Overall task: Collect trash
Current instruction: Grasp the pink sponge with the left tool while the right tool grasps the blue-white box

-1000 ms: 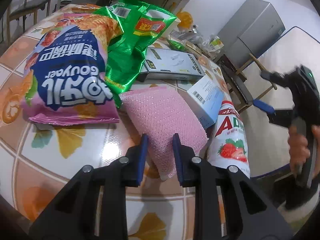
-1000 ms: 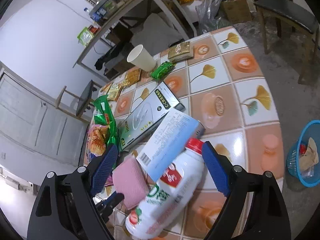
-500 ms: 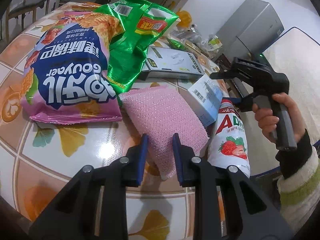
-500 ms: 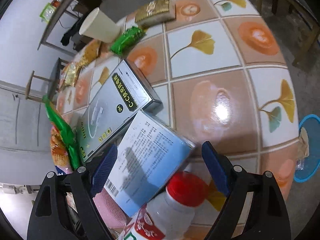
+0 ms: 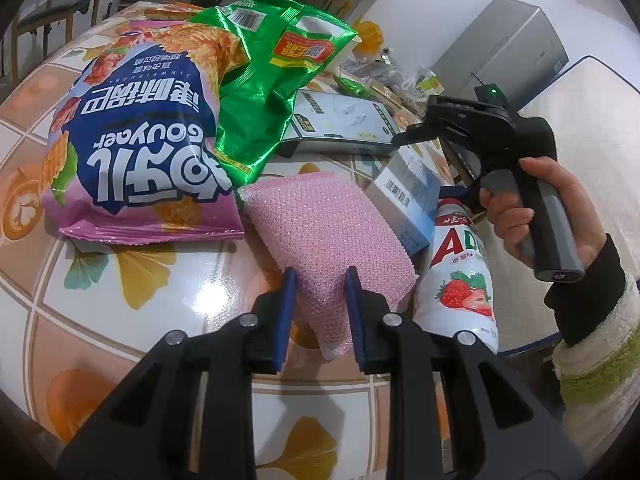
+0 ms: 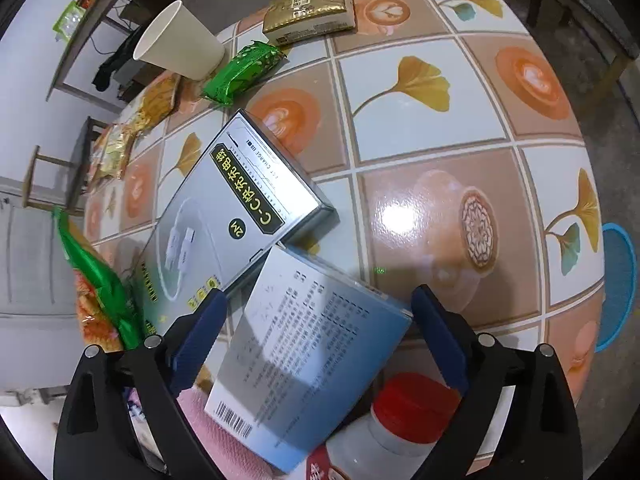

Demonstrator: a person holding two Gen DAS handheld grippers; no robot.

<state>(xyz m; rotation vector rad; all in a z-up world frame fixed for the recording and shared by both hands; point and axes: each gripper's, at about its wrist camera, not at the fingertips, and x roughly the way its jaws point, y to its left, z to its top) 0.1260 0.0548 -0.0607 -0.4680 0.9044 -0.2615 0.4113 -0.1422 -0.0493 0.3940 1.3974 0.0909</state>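
Note:
My left gripper (image 5: 318,276) is partly open, its fingers on either side of the near end of a pink sponge (image 5: 320,224) lying on the table. My right gripper (image 6: 320,312) is open and hovers over a light blue box (image 6: 308,364), its fingers straddling the box without touching. A white strawberry-drink bottle with a red cap (image 6: 412,408) lies beside the box; it also shows in the left wrist view (image 5: 460,276). The right gripper (image 5: 432,136) shows there above the blue box (image 5: 408,200).
A purple snack bag (image 5: 136,140) and a green bag (image 5: 264,80) lie at the left. A grey cable box (image 6: 236,216), a paper cup (image 6: 180,44), a small green wrapper (image 6: 244,70) and a gold packet (image 6: 308,12) lie farther back. A blue basket (image 6: 618,288) stands on the floor.
My right gripper has come down and forward from beyond the table edge to hover over the light blue box. My left gripper has stayed at the pink sponge.

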